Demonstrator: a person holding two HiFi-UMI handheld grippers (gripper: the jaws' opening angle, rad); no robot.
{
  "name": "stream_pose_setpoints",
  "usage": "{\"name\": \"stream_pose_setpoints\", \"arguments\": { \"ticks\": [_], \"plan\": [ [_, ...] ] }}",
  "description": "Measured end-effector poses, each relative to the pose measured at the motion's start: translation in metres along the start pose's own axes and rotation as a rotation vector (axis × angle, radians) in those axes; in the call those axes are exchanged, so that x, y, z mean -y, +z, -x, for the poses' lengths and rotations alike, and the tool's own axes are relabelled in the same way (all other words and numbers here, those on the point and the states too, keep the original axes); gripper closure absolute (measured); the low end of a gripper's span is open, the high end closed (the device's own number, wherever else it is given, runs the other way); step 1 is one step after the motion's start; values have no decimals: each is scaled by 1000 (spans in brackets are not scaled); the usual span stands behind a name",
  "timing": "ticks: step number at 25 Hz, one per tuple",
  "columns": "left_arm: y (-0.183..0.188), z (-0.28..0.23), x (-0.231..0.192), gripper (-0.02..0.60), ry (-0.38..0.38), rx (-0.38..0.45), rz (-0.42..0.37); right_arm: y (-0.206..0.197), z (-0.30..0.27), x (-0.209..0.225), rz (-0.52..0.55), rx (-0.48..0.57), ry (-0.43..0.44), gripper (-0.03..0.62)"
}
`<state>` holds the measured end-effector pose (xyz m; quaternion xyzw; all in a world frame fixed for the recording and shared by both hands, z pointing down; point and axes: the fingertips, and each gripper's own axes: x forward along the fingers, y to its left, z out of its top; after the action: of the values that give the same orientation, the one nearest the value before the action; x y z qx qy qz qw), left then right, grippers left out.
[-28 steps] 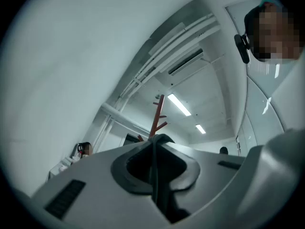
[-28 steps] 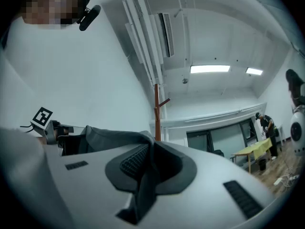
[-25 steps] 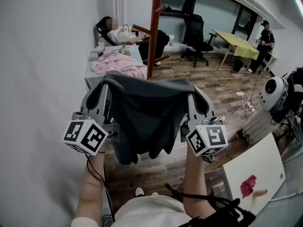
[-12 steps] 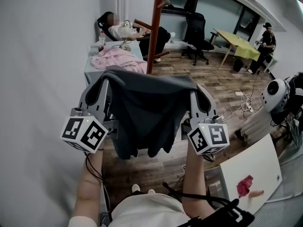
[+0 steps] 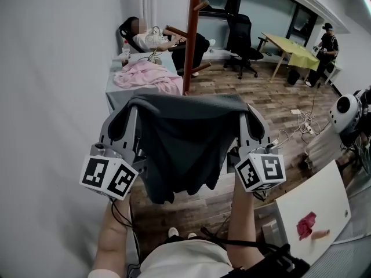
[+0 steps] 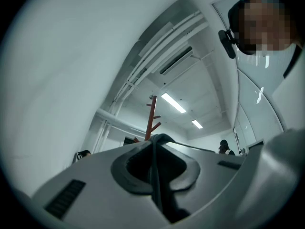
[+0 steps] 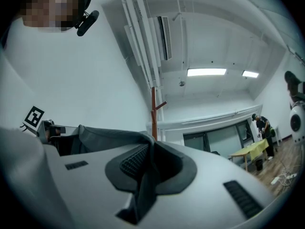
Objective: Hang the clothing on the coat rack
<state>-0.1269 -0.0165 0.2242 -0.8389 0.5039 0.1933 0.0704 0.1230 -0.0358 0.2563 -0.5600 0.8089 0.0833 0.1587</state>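
The dark grey garment (image 5: pixel 182 143) hangs in mid-air near the person, stretched between both grippers. The left gripper (image 5: pixel 132 108) has its jaws clamped on the garment's top left corner, and the right gripper (image 5: pixel 246 110) pinches the top right corner. The top edge runs left to right, fairly taut, and the body drapes straight down in loose folds. Beyond it stands the red-brown coat rack (image 5: pixel 191 33). A pink cloth (image 5: pixel 148 79) lies heaped on the pale table (image 5: pixel 114 94) at far left.
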Motion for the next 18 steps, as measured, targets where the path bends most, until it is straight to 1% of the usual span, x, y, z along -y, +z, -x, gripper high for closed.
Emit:
{"name": "stream_pose_setpoints", "arguments": {
  "ticks": [3, 7, 9, 13, 18],
  "plan": [
    [-1, 0, 2, 557, -19, -4, -20, 0, 2, 3, 4, 7, -18, 553],
    [-5, -2, 0, 557, -39, -10, 32, -1, 5, 3, 19, 3, -36, 553],
    [-4, -2, -1, 557, -45, -1, 38, -1, 5, 3, 26, 0, -43, 553],
    [-2, -6, -2, 557, -54, 22, 21, 2, 1, 4, 34, 17, -43, 553],
    [-3, -25, -12, 557, -47, 33, -10, 2, -23, 12, 22, 45, -27, 553]
  ]
}}
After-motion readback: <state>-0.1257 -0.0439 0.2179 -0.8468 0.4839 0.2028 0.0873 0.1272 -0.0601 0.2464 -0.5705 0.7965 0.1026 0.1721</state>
